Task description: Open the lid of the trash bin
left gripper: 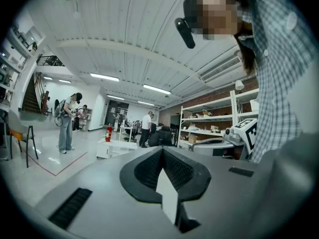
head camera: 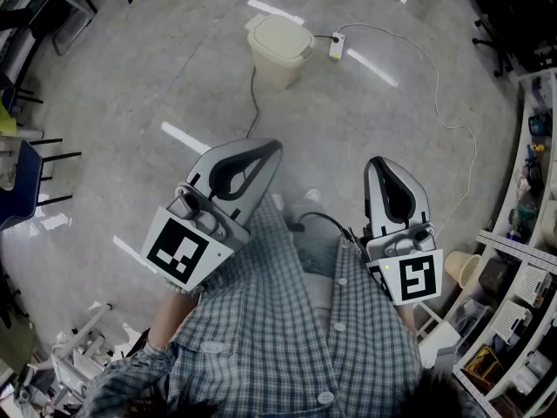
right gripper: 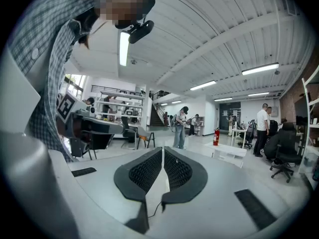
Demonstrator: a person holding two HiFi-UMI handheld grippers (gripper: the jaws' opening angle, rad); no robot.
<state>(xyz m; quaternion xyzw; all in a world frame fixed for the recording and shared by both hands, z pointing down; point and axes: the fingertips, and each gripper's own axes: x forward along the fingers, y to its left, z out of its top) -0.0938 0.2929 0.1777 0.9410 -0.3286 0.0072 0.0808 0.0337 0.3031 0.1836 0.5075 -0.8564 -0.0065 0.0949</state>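
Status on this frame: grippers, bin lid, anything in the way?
Left gripper shut, empty; right gripper shut, empty. Trash bin far ahead across the floor, lid down, untouched. Dark cable lies on the floor between.

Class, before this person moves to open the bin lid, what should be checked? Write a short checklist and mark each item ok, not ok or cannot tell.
1. Bin in view and upright: ok.
2. Lid closed, so the job is yet to do: ok.
3. Left gripper empty, jaws together: ok.
4. Right gripper empty, jaws together: ok.
5. Grippers close enough to the lid: not ok; both are held by the body, far from the bin.
6. Floor path free: not ok; a black cable lies between person and bin.
7. Where the lid hinges: cannot tell.
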